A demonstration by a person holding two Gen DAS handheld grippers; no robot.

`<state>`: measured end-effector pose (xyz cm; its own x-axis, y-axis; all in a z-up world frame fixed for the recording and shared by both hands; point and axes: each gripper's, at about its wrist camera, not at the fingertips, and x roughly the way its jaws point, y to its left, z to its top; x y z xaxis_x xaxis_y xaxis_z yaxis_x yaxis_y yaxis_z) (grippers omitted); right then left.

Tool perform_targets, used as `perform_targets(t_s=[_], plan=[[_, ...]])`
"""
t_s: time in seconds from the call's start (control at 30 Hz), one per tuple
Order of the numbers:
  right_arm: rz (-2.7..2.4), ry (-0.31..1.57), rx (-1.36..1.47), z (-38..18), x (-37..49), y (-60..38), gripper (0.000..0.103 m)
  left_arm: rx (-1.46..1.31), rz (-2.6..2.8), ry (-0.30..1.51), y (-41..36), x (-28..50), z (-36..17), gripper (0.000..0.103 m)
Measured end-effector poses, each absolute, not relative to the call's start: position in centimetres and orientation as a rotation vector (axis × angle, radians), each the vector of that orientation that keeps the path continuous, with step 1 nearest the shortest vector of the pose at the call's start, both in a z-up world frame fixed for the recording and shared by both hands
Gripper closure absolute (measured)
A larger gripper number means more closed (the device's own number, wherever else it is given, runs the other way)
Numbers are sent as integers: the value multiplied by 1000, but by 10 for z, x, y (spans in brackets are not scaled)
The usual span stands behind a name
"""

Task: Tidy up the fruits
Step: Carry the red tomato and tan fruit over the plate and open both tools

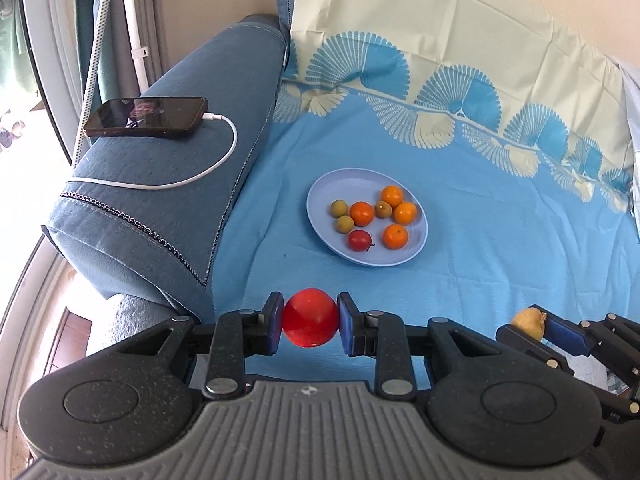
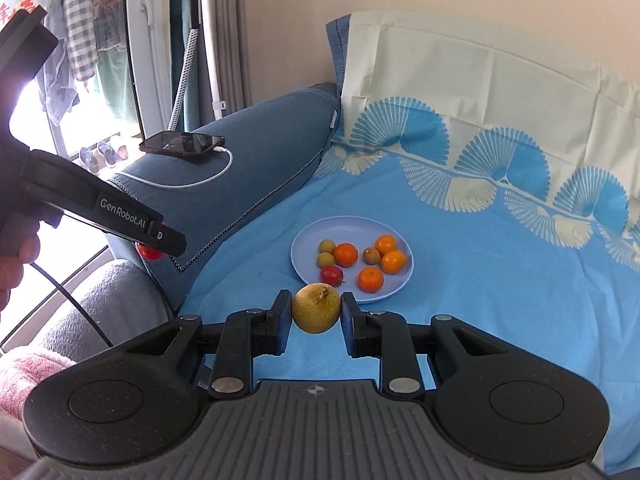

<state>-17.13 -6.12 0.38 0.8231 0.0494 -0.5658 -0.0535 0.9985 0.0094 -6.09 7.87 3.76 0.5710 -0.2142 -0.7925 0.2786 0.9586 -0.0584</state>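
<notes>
The left gripper (image 1: 310,318) is closed on a red tomato (image 1: 310,317), which sits squarely between its two blue pads, pressed on both sides and held above the blue bedsheet (image 1: 480,264). The right gripper (image 2: 316,314) is likewise clamped on a yellowish-brown round fruit (image 2: 316,309), its short stem pointing up, the fruit centred between the fingertips with both pads touching it. In the left wrist view that same fruit shows at the right edge, caught in the right gripper's fingers, level with the tomato and well apart from it. Ahead of both grippers, farther up the sheet, lies a pale blue plate (image 1: 396,261) holding four oranges (image 1: 395,236), a small red fruit (image 1: 359,240) and three little green-brown fruits (image 1: 339,208). In the right wrist view the held fruit overlaps the plate's near rim in the picture; whether it is over the plate or short of it cannot be told. To the left, on a dark blue cushion (image 1: 168,200), rests a phone (image 1: 146,117) with a white charging cable (image 1: 192,178) curling across the fabric.
</notes>
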Motion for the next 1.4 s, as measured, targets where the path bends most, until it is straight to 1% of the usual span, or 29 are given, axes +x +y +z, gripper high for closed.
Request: perform_targets(t_s=[0.43, 0.9, 1.2, 1.4], plan=[[41, 630, 17, -4, -167, -65, 76, 91, -299, 930, 74, -54, 32, 71], [34, 687, 33, -16, -146, -73, 76, 92, -288, 970, 68, -30, 20, 71], [6, 706, 65, -24, -113, -87, 76, 104, -290, 978, 51, 2, 15, 71], [-3, 715, 64, -34, -74, -103, 76, 122, -291, 976, 25, 43, 4, 71]])
